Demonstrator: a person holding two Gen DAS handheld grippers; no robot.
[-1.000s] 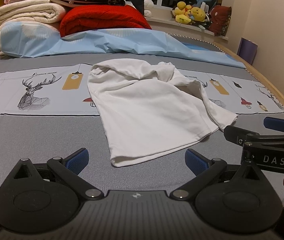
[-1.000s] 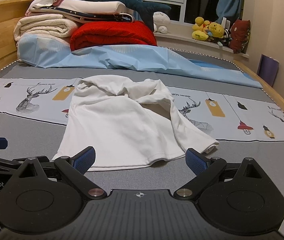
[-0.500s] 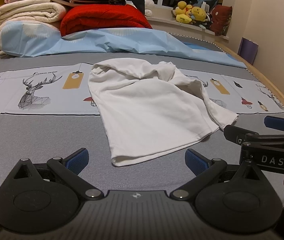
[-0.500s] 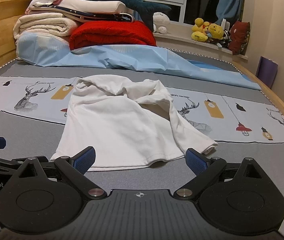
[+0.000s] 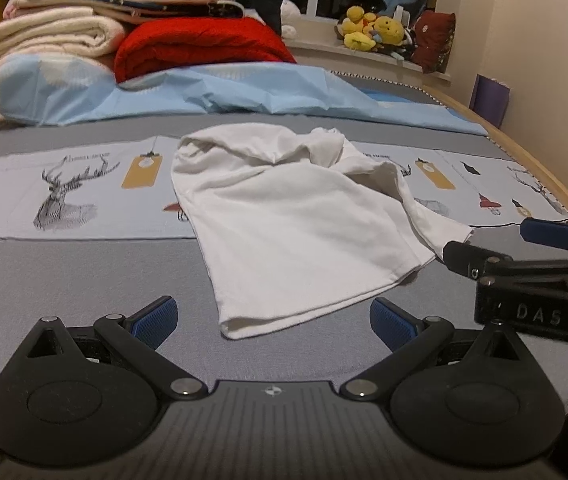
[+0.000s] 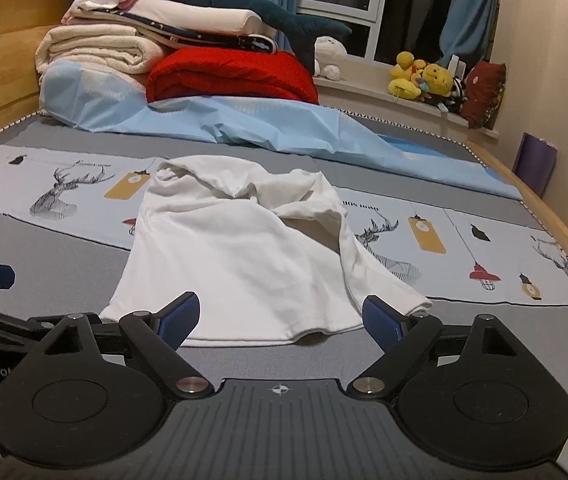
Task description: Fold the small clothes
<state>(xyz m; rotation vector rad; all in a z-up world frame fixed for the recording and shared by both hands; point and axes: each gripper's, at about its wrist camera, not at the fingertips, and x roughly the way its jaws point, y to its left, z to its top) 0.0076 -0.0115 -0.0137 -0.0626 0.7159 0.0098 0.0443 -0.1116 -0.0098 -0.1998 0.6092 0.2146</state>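
A small white garment (image 5: 292,232) lies crumpled on the grey printed bed cover (image 5: 64,280), its bunched end away from me and its hem toward me. My left gripper (image 5: 274,322) is open just short of the hem's near left corner, its blue pads apart and bare. My right gripper (image 6: 281,320) has its jaws closing while still wide; the white garment's (image 6: 236,264) near hem lies between its pads, which do not press on it. The right gripper (image 5: 524,248) also shows at the right of the left wrist view, by the garment's sleeve end.
Folded blankets and a red blanket (image 6: 228,76) are stacked at the head of the bed on a light blue sheet (image 6: 284,128). Plush toys (image 6: 424,76) sit on the window sill. A wooden bed rail (image 6: 556,224) runs along the right side.
The right gripper's pads have drawn slightly closer together over the hem. The left gripper and the garment have not visibly moved.
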